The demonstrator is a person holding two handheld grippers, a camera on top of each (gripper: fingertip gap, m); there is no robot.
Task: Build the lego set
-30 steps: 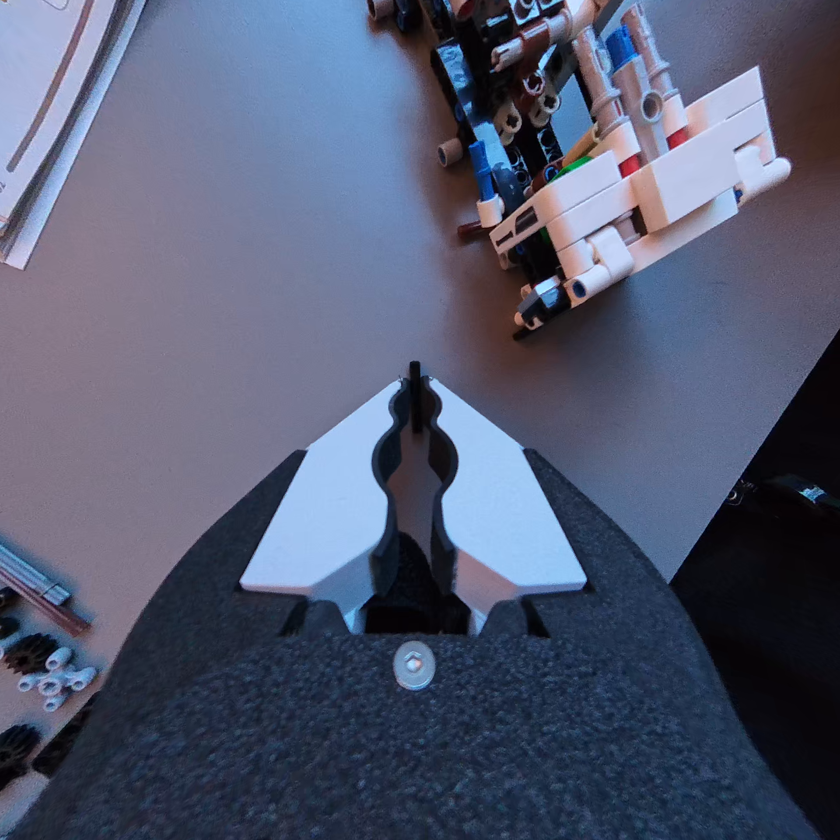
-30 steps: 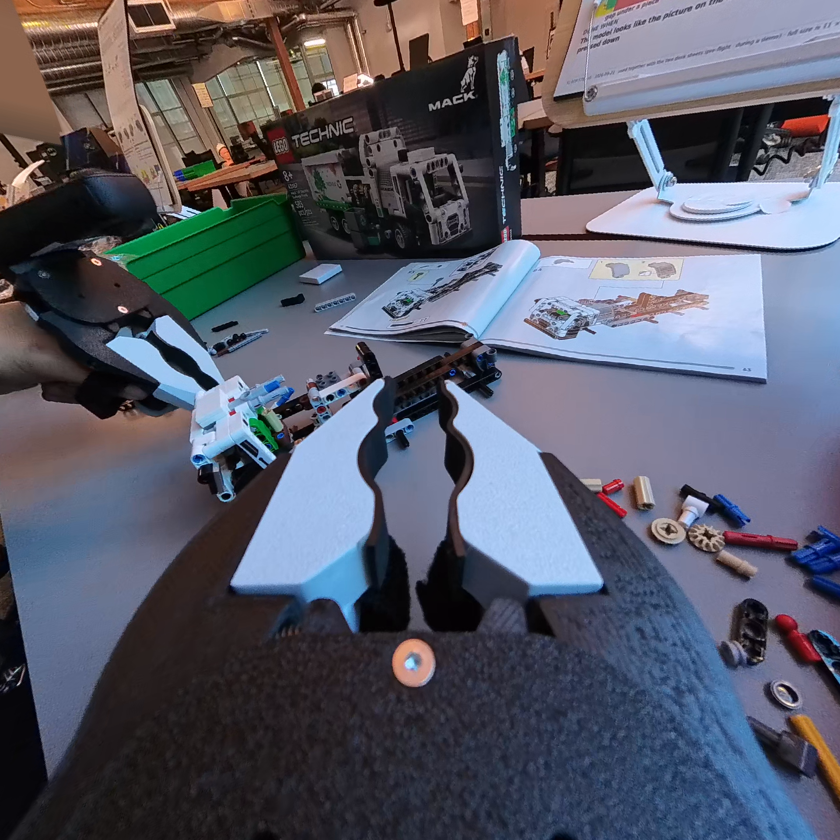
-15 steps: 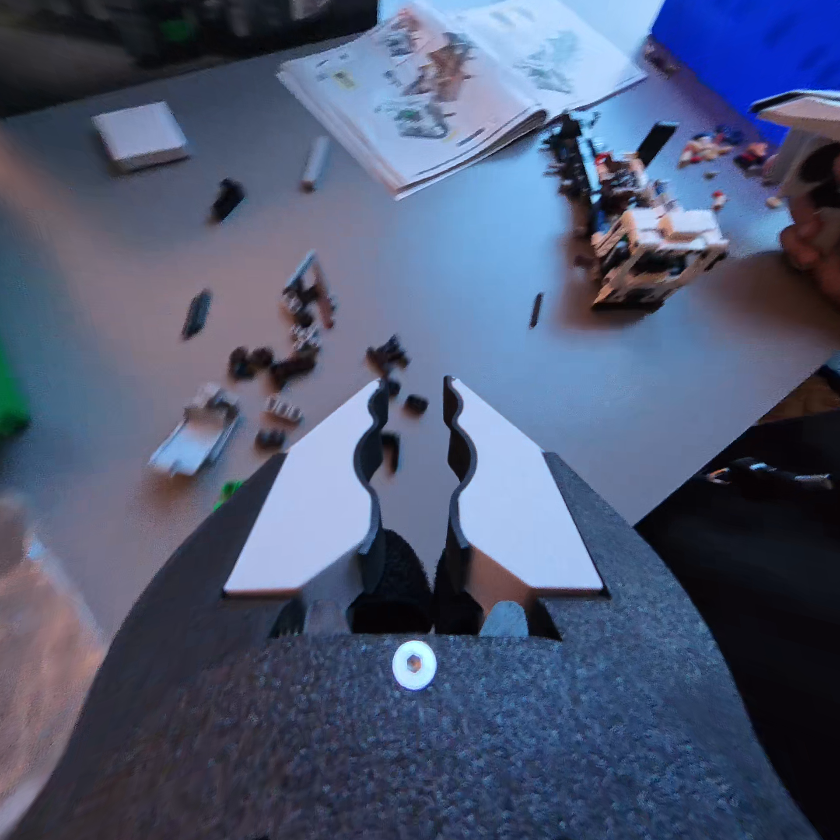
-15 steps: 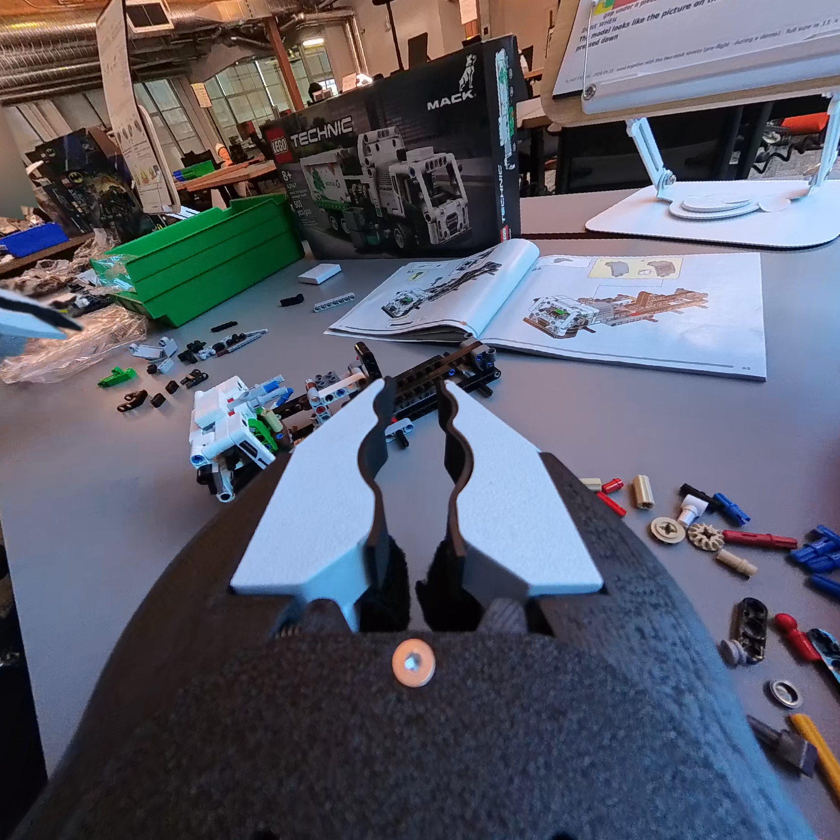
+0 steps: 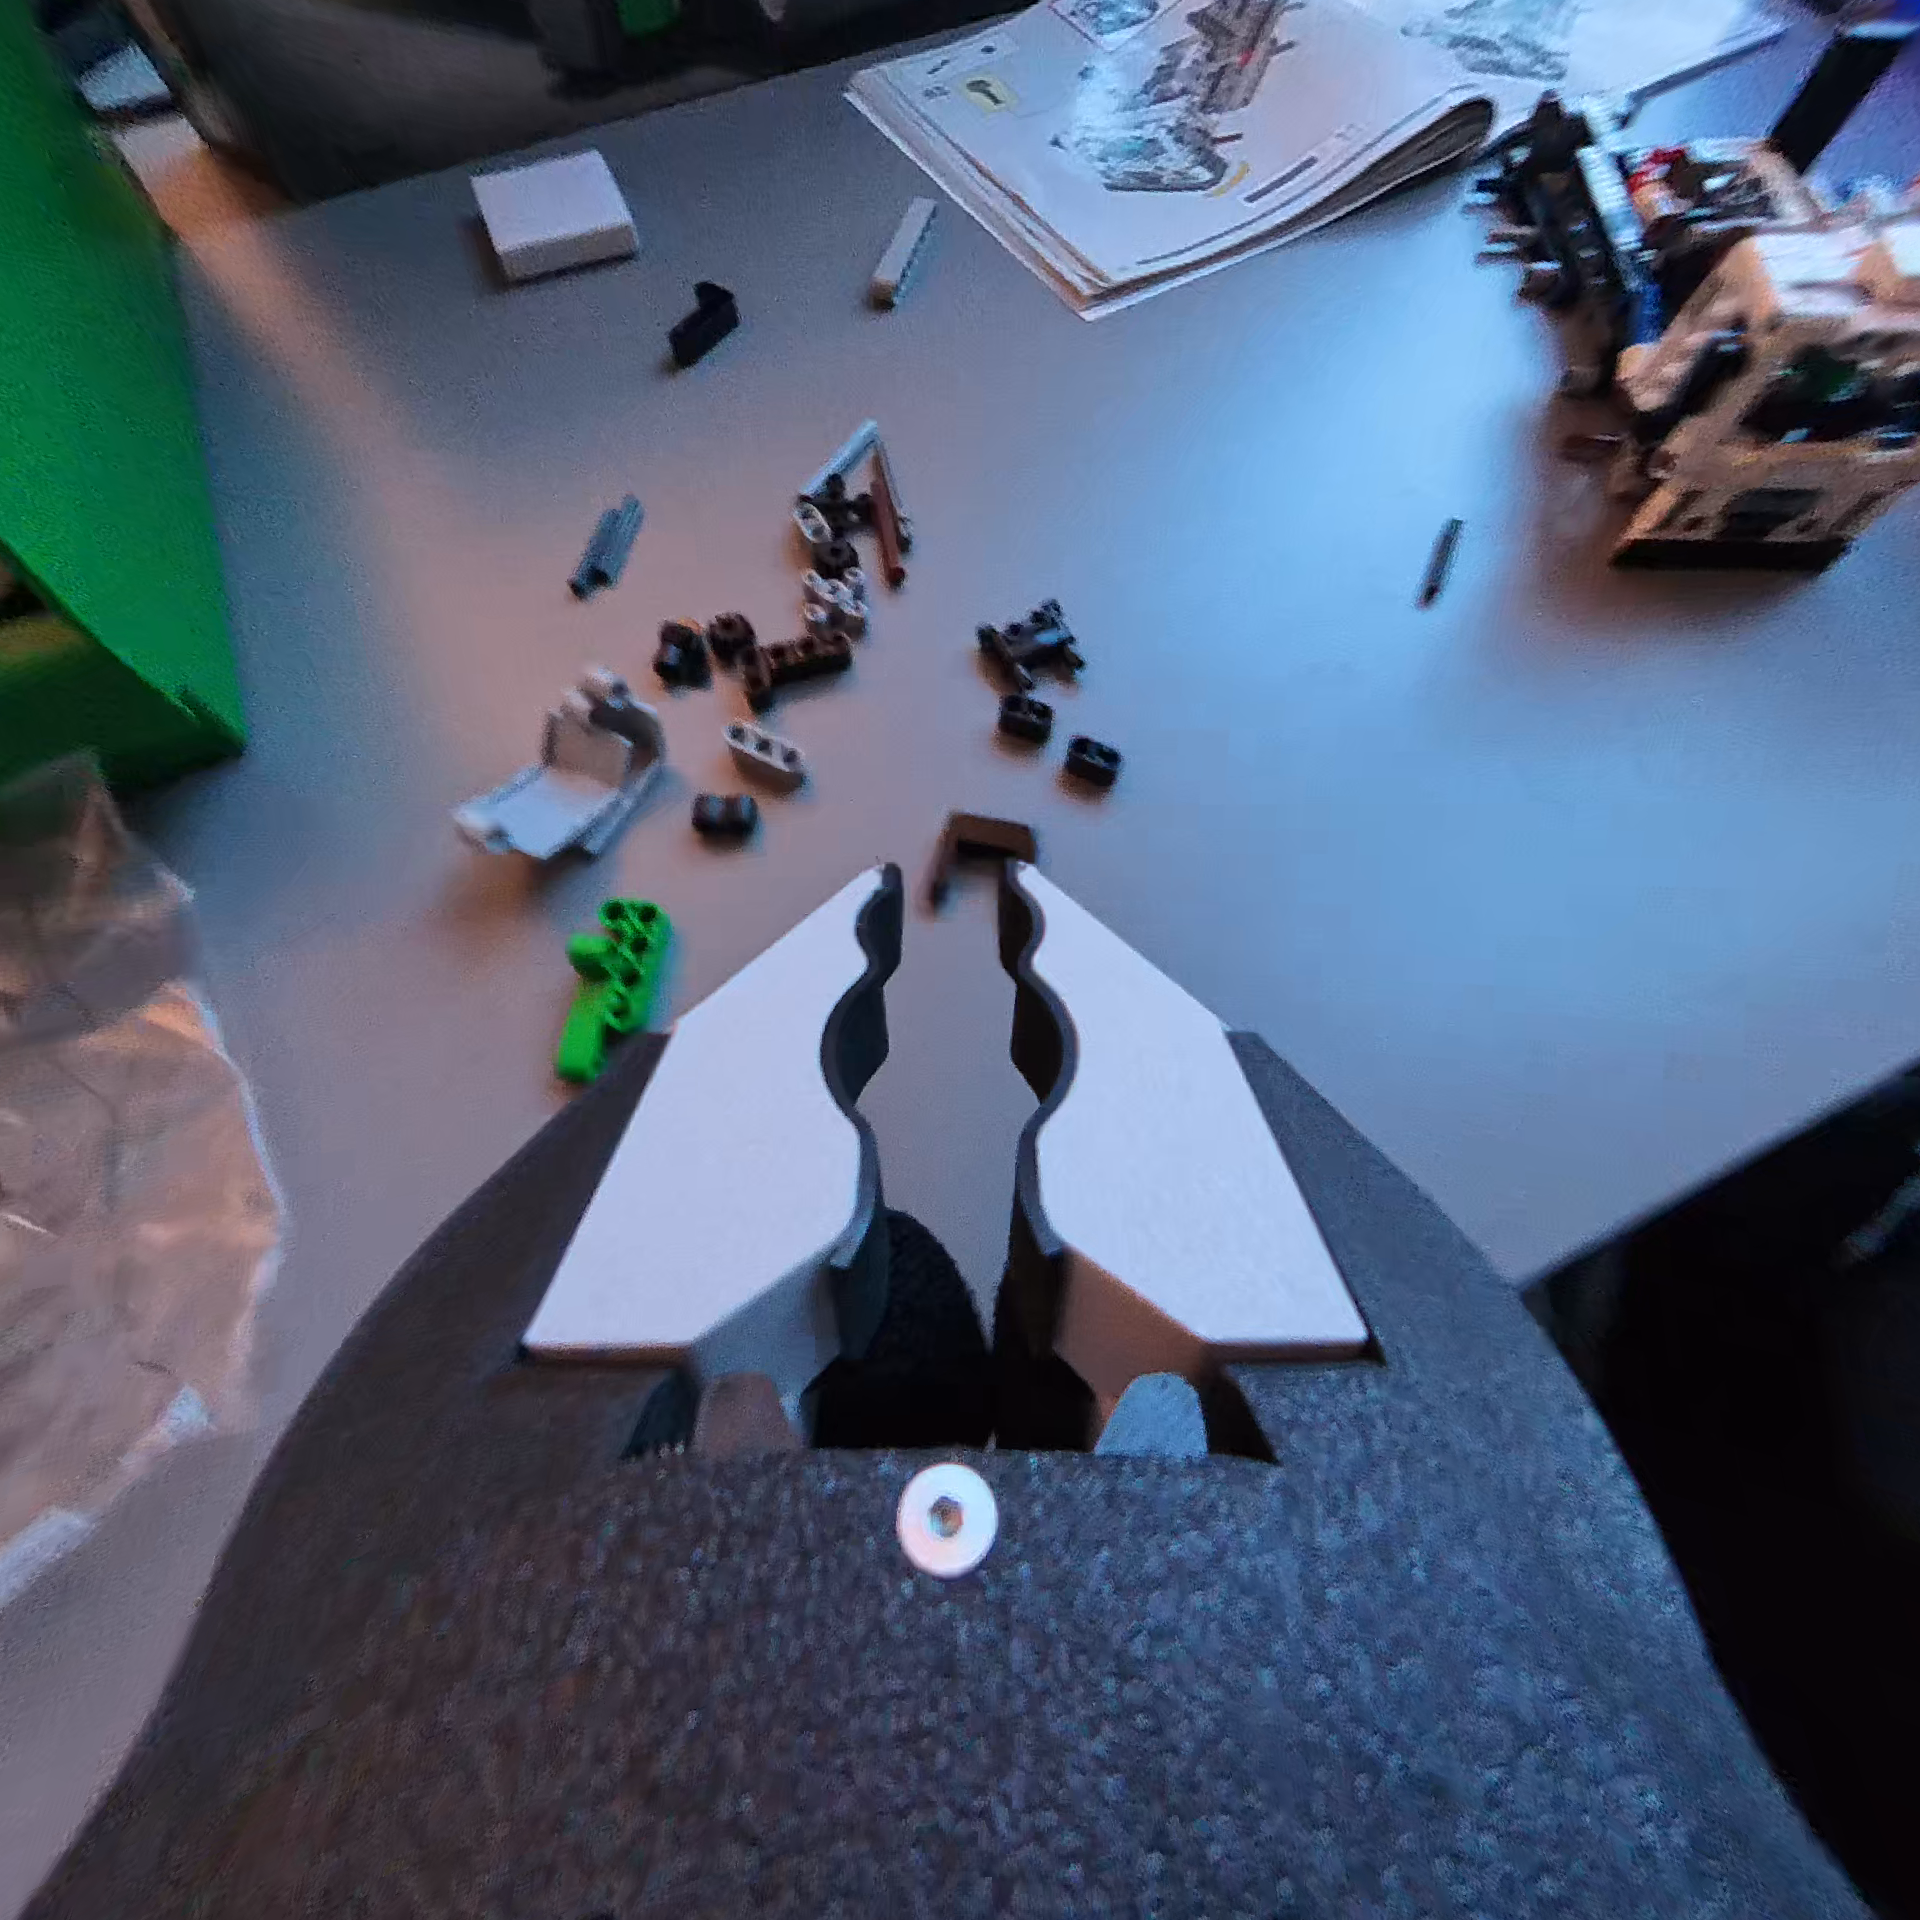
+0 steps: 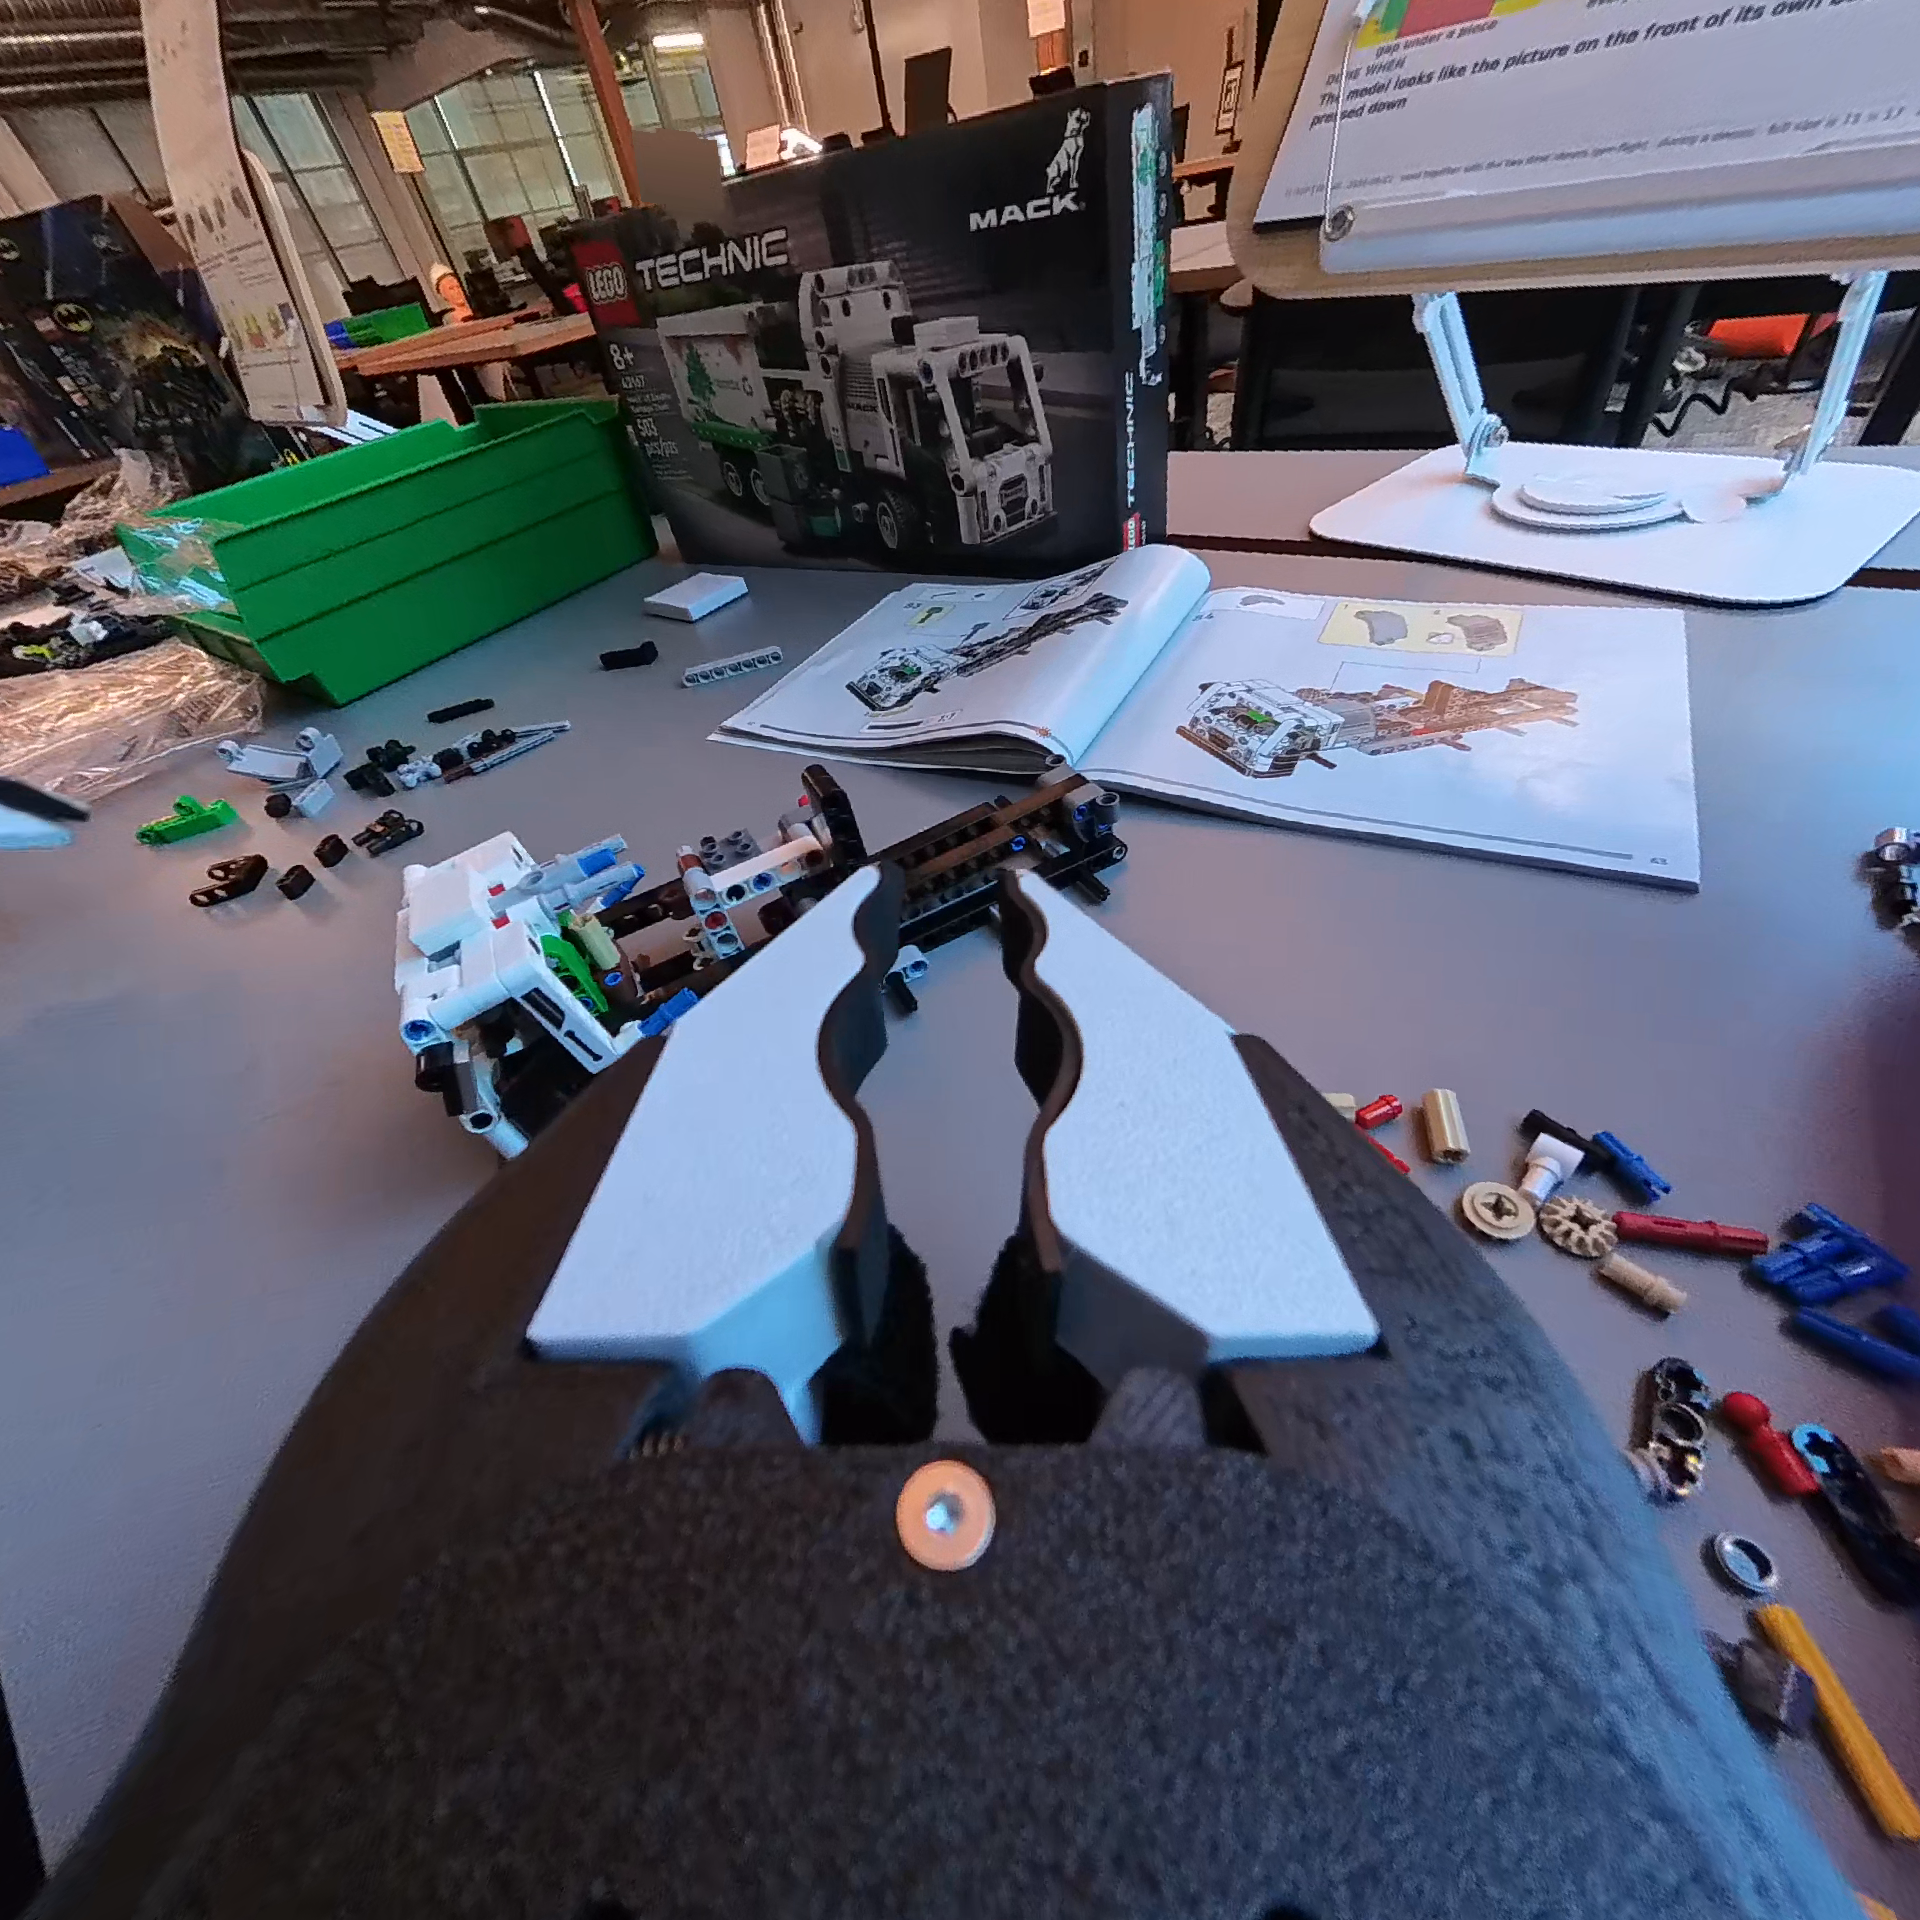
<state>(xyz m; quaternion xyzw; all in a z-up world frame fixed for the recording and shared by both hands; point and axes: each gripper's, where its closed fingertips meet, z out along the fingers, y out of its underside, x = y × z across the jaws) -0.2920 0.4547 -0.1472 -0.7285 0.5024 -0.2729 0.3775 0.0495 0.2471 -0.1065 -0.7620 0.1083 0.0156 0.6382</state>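
The part-built white and black truck model [image 6: 488,956] lies on the grey table [image 6: 208,1143], just left of and ahead of my right gripper [image 6: 945,894], which is open and empty. In the left wrist view the model [image 5: 1756,416] is at the far right. My left gripper [image 5: 948,883] is open and empty, low over a scatter of loose pieces. A dark angled piece [image 5: 982,831] lies just ahead of its tips. A green piece [image 5: 613,977] lies to their left. A thin black axle [image 5: 1439,561] lies on the table beside the model.
An open instruction booklet [image 6: 1299,727] lies behind the model, with the set's box [image 6: 883,343] and a green bin [image 6: 395,551] farther back. Coloured pins and gears [image 6: 1662,1236] lie at the right. A crumpled plastic bag [image 5: 104,1143] sits left. The table edge [image 5: 1455,1226] is near. Left tips to right tips: about 40 cm. The dark angled piece [image 5: 982,831] is about 5 cm from my left fingertips.
My left gripper, shut on the thin black axle by the model, has let it go, opened and swung left to the loose pieces. The right gripper has hardly moved.
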